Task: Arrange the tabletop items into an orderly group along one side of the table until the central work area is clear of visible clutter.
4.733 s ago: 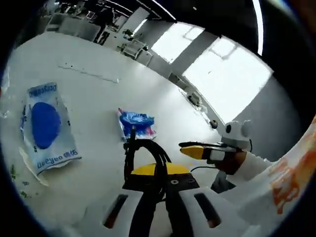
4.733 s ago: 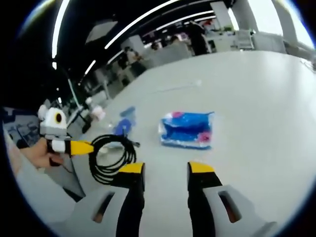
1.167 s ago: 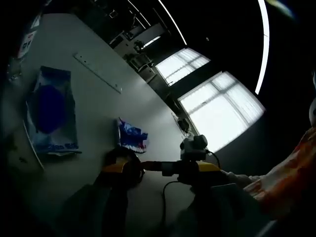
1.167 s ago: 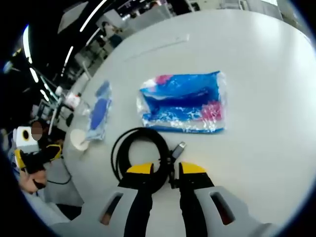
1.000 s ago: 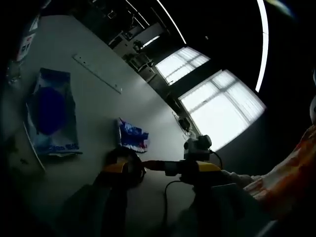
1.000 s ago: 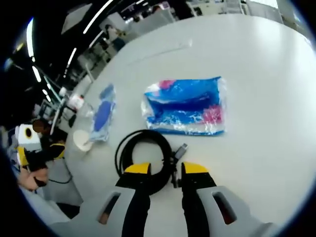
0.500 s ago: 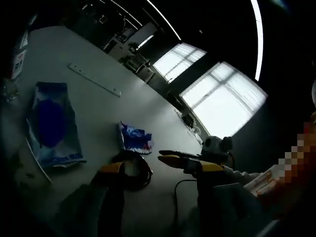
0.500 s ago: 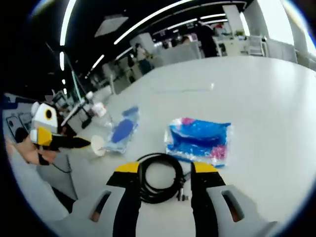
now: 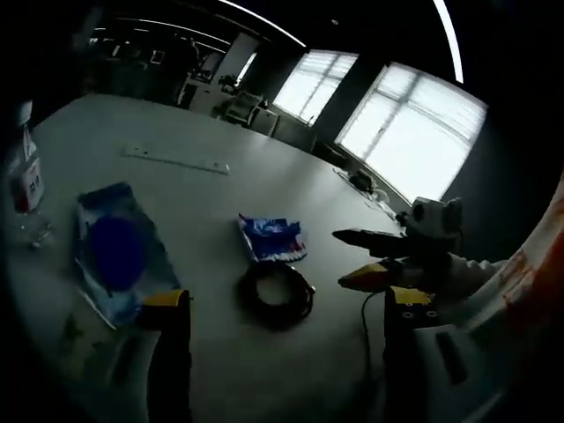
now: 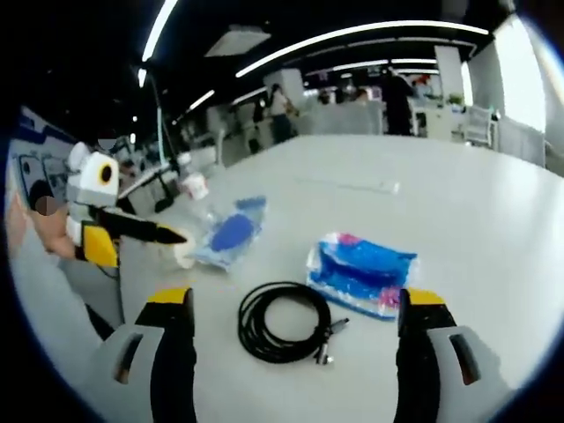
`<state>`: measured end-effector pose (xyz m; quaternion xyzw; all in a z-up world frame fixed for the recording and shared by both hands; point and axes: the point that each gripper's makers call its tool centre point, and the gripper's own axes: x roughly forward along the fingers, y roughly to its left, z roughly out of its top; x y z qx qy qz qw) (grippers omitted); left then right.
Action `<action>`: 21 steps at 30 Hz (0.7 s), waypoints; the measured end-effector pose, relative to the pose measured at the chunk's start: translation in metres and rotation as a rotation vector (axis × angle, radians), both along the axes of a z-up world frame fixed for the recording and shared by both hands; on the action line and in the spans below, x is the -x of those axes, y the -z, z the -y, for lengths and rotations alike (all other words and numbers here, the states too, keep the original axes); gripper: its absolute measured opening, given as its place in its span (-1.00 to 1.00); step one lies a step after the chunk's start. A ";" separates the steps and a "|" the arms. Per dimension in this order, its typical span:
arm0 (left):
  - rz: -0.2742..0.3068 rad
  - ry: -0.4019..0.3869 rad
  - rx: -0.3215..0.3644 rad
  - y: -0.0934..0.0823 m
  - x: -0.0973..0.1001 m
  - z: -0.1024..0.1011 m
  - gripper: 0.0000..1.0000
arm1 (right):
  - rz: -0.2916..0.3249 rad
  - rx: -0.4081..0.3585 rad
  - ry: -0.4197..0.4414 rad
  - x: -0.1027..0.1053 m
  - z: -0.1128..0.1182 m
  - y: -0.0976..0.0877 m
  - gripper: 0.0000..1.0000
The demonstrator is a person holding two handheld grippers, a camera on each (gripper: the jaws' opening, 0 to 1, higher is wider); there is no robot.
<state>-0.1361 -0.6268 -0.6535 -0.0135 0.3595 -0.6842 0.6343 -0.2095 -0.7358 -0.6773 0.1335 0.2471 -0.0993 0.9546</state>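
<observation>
Cable (image 10: 284, 332) lies coiled on white table (image 10: 493, 220).

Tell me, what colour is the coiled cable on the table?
Black. The coiled cable shows best in the right gripper view.

In the right gripper view, a coiled black cable (image 10: 284, 333) lies on the white table (image 10: 476, 220), framed between the wide-spread yellow-tipped jaws of the right gripper (image 10: 300, 304), which touch nothing. Just beyond the cable and to its right lies a blue and pink plastic packet (image 10: 361, 272); beyond the cable to its left lies a clear pouch with a blue patch (image 10: 229, 234), with what may be a small white disc (image 10: 183, 255) at its near end. Further left of the cable, the left gripper (image 10: 173, 235) reaches in with its jaws close together, held in a person's hand (image 10: 55, 236).
</observation>
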 end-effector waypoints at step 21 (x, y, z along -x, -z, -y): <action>0.007 -0.047 -0.014 0.004 -0.014 -0.007 0.77 | 0.004 -0.093 0.061 0.006 0.002 0.001 0.83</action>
